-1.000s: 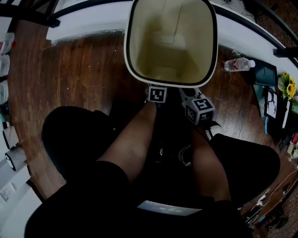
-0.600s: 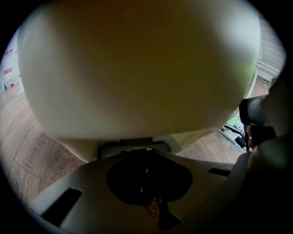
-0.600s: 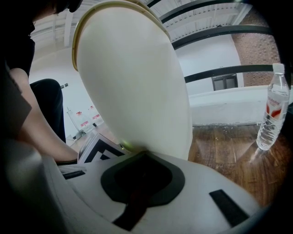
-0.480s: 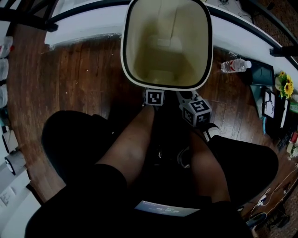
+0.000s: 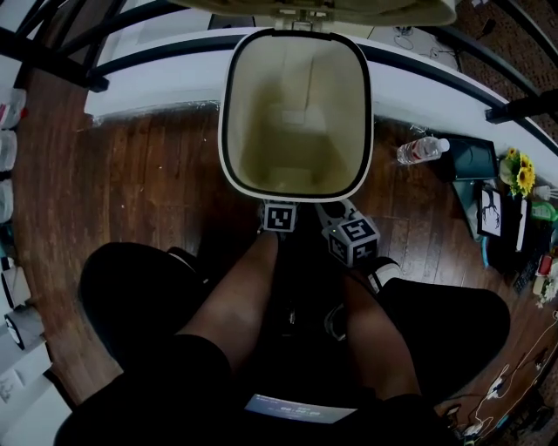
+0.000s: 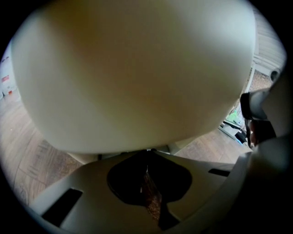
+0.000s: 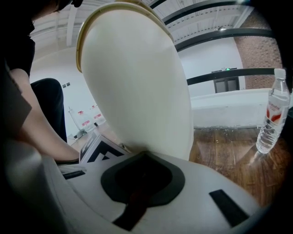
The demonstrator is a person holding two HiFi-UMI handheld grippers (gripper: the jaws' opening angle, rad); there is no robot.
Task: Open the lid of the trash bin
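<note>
The cream trash bin [image 5: 228, 131] stands on the wood floor with its mouth uncovered, and I see down into its bare inside. Its lid [image 5: 349, 9] is raised at the back, only the edge showing at the picture's top. My left gripper [image 5: 279, 209] and right gripper [image 5: 336, 213] sit side by side at the foot of the bin's front wall, tips hidden under the rim. In the left gripper view the bin's wall [image 6: 132, 68] fills the frame above the shut left gripper [image 6: 147, 153]. The right gripper [image 7: 144, 155] is shut beside the bin [image 7: 137, 77].
A water bottle [image 5: 420, 150] lies on the floor right of the bin, seen also as the bottle [image 7: 271, 114]. A white ledge [image 5: 157, 52] and black rails run behind. Flowers [image 5: 521, 170] and clutter sit far right. The person's legs [image 5: 235, 296] are just behind the grippers.
The head view has shifted, so bin and grippers sit farther up and left in the picture and the raised lid's edge now shows at the top. Both grippers stay at the bin's front.
</note>
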